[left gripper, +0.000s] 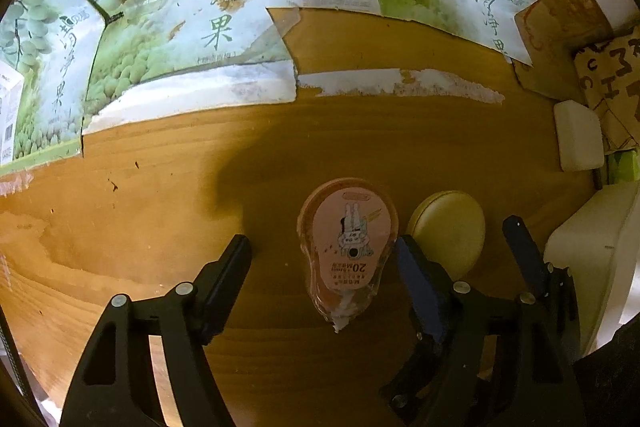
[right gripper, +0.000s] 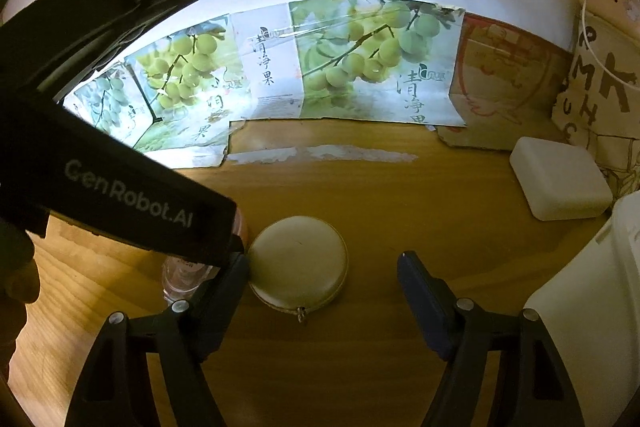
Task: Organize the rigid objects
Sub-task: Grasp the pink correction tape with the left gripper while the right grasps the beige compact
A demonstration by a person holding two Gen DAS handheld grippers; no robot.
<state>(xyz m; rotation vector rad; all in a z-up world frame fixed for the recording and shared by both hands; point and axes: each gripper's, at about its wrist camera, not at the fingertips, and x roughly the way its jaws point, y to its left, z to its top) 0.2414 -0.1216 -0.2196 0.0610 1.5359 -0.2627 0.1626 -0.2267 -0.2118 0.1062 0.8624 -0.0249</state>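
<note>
A pink correction-tape dispenser (left gripper: 348,247) with a rabbit label lies flat on the wooden table (left gripper: 140,227). My left gripper (left gripper: 326,263) points down over it, open, with the dispenser between its fingers; the left pad stands clear of it. Just to its right lies a round cream zip case (left gripper: 448,231) (right gripper: 298,263). My right gripper (right gripper: 326,279) is open around this case, its left finger beside the case's edge and a wide gap on the right. The left gripper's black body (right gripper: 132,203) hides most of the dispenser in the right wrist view.
A white rectangular block (right gripper: 560,183) (left gripper: 578,135) lies at the back right. A large white container (right gripper: 592,307) stands at the right edge. Grape-printed cardboard (right gripper: 360,67) lines the back, with a patterned bag (right gripper: 600,87) at far right. A hand (right gripper: 16,267) shows at the left.
</note>
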